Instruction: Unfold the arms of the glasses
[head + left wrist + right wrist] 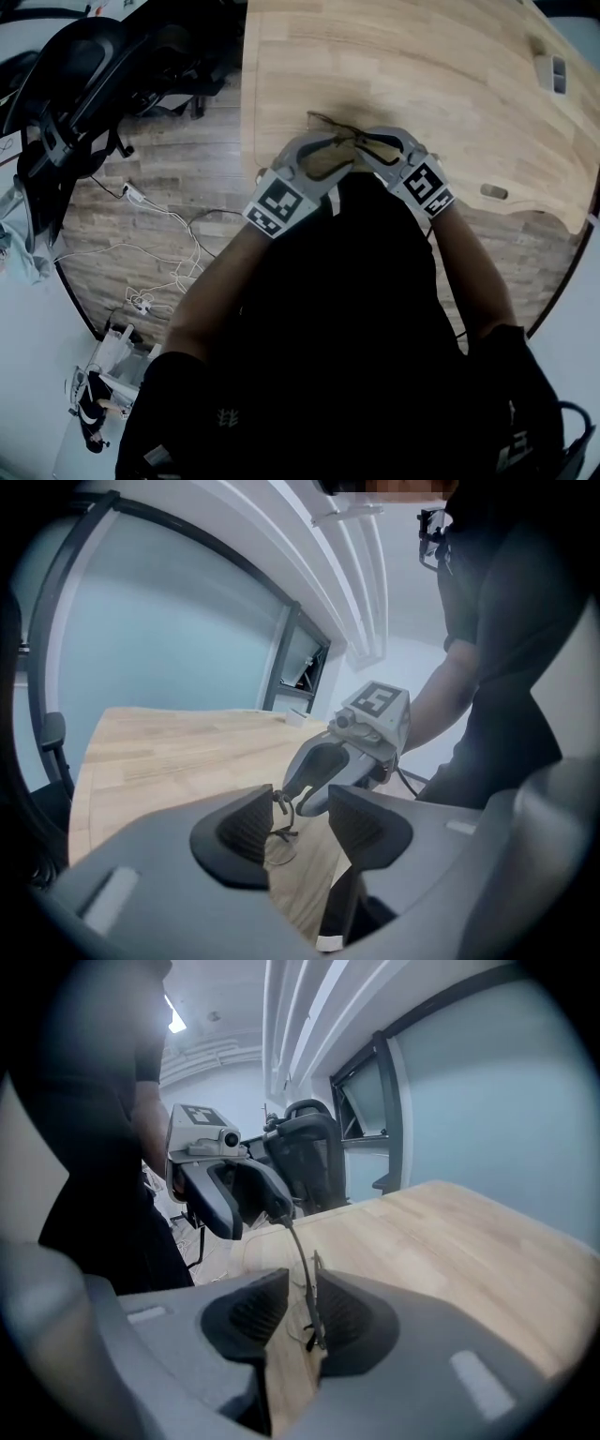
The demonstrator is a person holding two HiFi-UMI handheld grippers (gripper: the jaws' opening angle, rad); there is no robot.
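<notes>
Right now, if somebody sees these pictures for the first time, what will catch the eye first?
The left gripper and right gripper meet tip to tip over the edge of the wooden table, thin-framed glasses between them. A black office chair stands at the head view's upper left.

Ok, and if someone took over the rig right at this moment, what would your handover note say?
Left gripper: jaws apart, a small part of the glasses lying against one pad.
Right gripper: jaws apart, one thin arm running between them close to one pad; no squeeze visible.
Glasses: between both grippers, over the near edge of the table.
Done: that arm looks swung out.
Left: the other arm, whose state I can't tell. Probably best to get a firm grip first.
</notes>
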